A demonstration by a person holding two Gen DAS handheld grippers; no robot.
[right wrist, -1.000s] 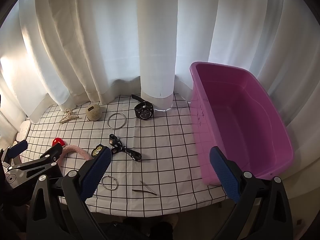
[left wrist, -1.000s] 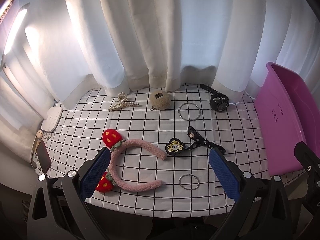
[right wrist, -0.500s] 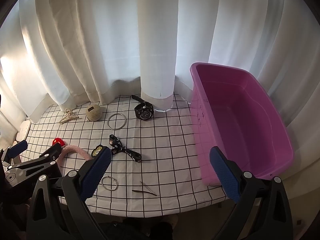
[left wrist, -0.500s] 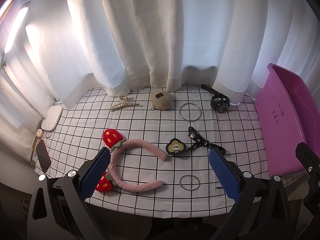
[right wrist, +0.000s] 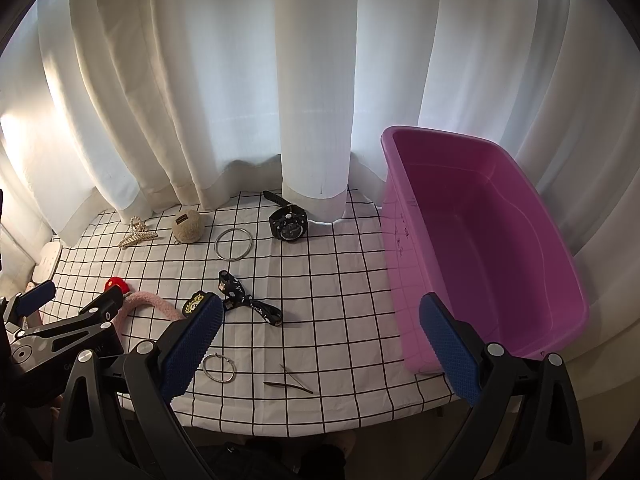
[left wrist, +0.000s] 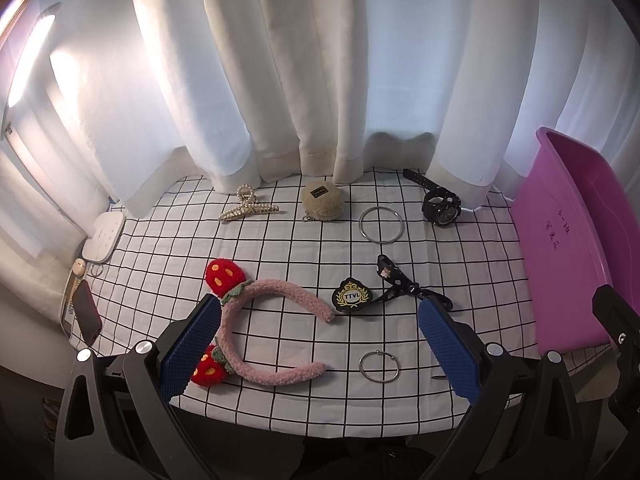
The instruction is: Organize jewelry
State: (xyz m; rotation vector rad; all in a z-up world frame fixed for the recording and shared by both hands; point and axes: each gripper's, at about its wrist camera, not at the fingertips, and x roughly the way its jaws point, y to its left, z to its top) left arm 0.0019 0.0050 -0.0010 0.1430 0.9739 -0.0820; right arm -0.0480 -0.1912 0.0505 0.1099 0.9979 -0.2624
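On the checked cloth lie a pink strawberry headband (left wrist: 276, 320), a pearl hair claw (left wrist: 246, 208), a beige plush pouch (left wrist: 322, 202), a large metal ring (left wrist: 380, 225), a black watch (left wrist: 440, 202), a crest badge (left wrist: 351, 300) on a black strap (left wrist: 394, 282), and a small hoop (left wrist: 379, 366). The pink tub (right wrist: 484, 256) stands at the right and holds nothing. My left gripper (left wrist: 320, 348) hovers open over the near edge, above the headband and hoop. My right gripper (right wrist: 320, 344) is open near the thin hairpin (right wrist: 290, 382).
White curtains hang close behind the table. A white device (left wrist: 102, 236) and a phone (left wrist: 86, 312) sit off the cloth's left edge. The left gripper's body (right wrist: 60, 332) shows at the lower left of the right wrist view.
Both views have shifted only very slightly; no object has moved and both grippers stay open.
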